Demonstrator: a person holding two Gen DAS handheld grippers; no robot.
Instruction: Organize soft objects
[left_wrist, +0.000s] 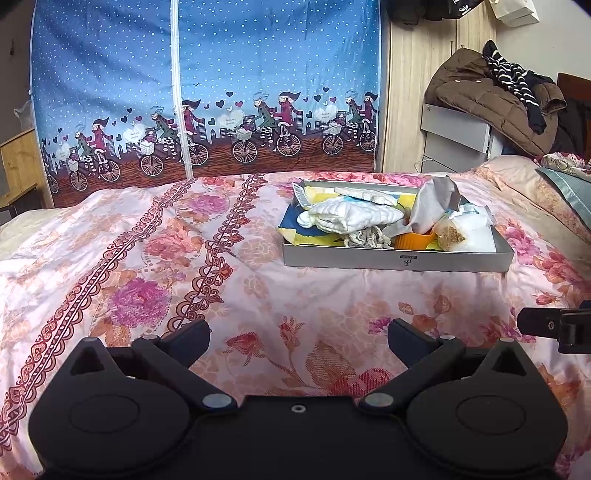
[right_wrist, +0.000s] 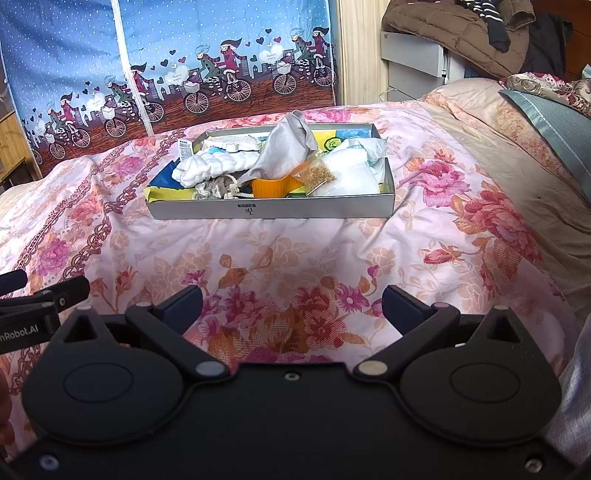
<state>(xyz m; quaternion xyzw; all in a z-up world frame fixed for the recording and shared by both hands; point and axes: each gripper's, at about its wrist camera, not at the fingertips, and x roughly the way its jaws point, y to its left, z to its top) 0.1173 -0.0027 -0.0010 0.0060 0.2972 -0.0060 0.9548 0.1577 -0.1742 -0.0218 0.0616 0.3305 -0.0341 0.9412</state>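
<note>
Flowery bedspread (left_wrist: 295, 288) holds a gray box (right_wrist: 273, 211) full of soft cloths (right_wrist: 214, 166). Left gripper (left_wrist: 297, 332) and right gripper (right_wrist: 291, 301) hang near, wide open, holding nothing. Maybe sorting is done, maybe starting.

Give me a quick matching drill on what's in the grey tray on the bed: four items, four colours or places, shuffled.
Items:
1. small ribbed cup
2. crumpled thin cloth
3. clear packet of grains
4. knotted quilted cloth

Descriptions:
A. white, left part of the shallow grey cardboard tray
B. orange, near the front wall
C. grey, standing tallest
D. tan contents, right of the cup

Pairs: 1-B, 2-C, 3-D, 4-A
</note>
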